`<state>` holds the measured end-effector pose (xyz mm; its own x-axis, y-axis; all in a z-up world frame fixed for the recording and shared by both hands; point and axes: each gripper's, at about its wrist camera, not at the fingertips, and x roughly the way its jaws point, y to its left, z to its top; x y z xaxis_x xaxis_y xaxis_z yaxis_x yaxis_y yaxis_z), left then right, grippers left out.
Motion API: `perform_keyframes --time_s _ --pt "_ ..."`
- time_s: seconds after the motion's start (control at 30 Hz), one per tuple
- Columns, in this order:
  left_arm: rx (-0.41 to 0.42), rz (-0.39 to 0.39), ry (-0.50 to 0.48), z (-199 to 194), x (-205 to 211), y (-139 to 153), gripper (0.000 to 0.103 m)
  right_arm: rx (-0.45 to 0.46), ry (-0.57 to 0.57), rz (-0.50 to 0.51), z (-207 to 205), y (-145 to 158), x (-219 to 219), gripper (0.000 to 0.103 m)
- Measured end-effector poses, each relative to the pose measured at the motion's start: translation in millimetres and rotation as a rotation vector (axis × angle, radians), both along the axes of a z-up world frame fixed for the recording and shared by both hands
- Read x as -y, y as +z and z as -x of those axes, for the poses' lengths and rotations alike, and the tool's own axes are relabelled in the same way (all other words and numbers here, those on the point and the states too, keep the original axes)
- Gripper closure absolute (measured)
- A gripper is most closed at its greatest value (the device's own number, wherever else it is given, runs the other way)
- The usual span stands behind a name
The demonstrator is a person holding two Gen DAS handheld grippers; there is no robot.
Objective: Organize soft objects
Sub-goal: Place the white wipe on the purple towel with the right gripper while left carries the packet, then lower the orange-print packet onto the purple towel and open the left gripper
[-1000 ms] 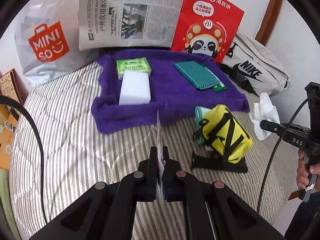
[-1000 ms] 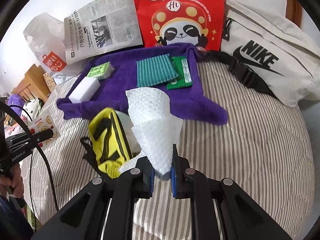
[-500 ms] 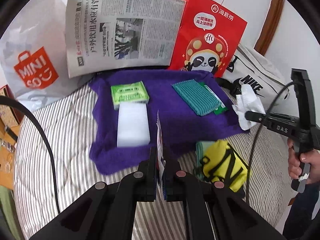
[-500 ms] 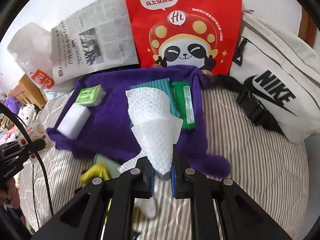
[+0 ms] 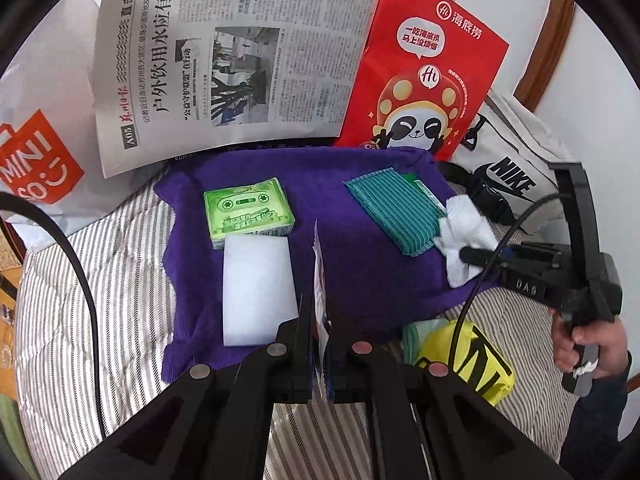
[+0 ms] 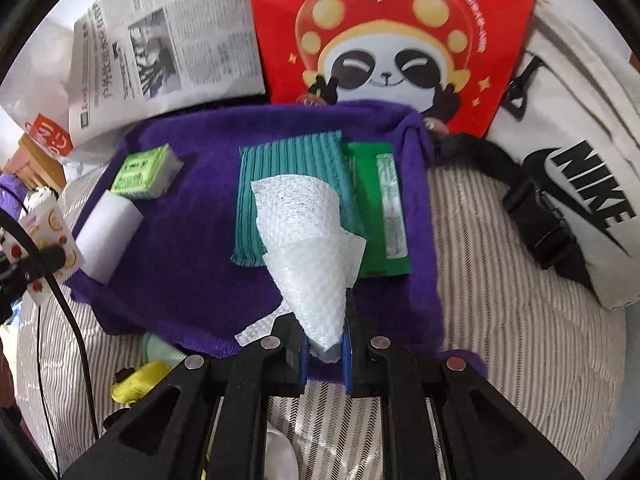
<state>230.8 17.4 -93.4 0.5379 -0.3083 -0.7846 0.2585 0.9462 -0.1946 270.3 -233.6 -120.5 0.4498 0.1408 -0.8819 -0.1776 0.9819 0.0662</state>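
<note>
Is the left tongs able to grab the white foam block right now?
Probably not yet: the left tongs are shut on a thin printed packet, though the white foam block lies uncovered just ahead.

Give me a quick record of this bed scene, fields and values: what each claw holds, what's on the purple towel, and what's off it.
surface: striped bedcover
left claw: shut on a thin printed packet
right claw: shut on a white embossed wipe
purple towel: green tissue pack, white sponge block, teal ribbed cloth, green flat packet
off the towel: yellow pouch at its near edge
behind: newspaper, red panda bag, white Nike bag
</note>
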Motion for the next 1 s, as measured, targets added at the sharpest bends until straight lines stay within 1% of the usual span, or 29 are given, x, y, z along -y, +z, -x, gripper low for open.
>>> perform_keyframes --time_s 0.2,0.27,0.3,0.37,0.4,0.43,0.47,0.5,0.53,0.57,0.63,0.67,0.8,0.87,1.0 --pt "-0.017 -0.006 -0.002 -9.8 1.0 -5.8 0.098 -0.042 0.014 0.005 -8.3 -18.8 -5.6 0.090" --pt "-0.022 -0.006 -0.003 -11.6 1.3 -6.6 0.098 -0.049 0.019 0.010 -9.5 -23.3 -6.3 0.089" --pt "-0.024 -0.007 -0.003 -13.0 1.6 -7.2 0.098 -0.059 0.022 0.009 -10.0 -26.0 -6.0 0.087" --pt "-0.029 -0.006 -0.008 -16.7 3.6 -8.6 0.098 -0.061 0.029 -0.004 -9.8 -27.0 -5.1 0.086" --pt "-0.032 -0.007 -0.011 -18.2 4.7 -9.2 0.098 -0.066 0.032 -0.014 -9.3 -27.6 -3.8 0.083" --pt "-0.033 -0.010 -0.013 -19.5 5.7 -9.6 0.098 -0.068 0.036 -0.019 -9.4 -28.1 -2.7 0.076" --pt "-0.036 -0.012 -0.016 -21.6 7.4 -10.1 0.098 -0.067 0.034 -0.016 -9.9 -28.0 -1.8 0.071" --pt "-0.039 -0.012 -0.017 -23.6 8.5 -10.6 0.098 -0.066 0.033 -0.010 -10.2 -28.0 -1.2 0.064" --pt "-0.041 -0.010 -0.018 -25.8 9.4 -10.9 0.098 -0.065 0.032 -0.004 -10.1 -27.4 -0.4 0.059" --pt "-0.043 -0.006 -0.021 -27.0 10.2 -10.8 0.098 -0.059 0.035 -0.007 -7.3 -25.3 3.3 0.057" --pt "-0.049 0.003 -0.025 -31.6 12.8 -12.3 0.098 -0.050 0.044 -0.019 -5.7 -21.8 3.2 0.046" --pt "-0.055 0.010 -0.031 -34.6 14.9 -13.6 0.098 -0.040 0.046 -0.021 -4.4 -18.9 3.9 0.044" --pt "-0.070 0.013 -0.037 -44.0 22.5 -17.0 0.098 0.000 0.051 -0.006 -0.2 -6.0 3.9 0.042" --pt "-0.081 0.022 -0.037 -49.7 25.8 -18.6 0.098 0.013 0.051 -0.014 1.4 -0.4 5.2 0.042" --pt "-0.095 0.016 -0.031 -61.8 30.9 -21.7 0.098 0.033 0.033 -0.032 2.3 8.3 10.1 0.042"
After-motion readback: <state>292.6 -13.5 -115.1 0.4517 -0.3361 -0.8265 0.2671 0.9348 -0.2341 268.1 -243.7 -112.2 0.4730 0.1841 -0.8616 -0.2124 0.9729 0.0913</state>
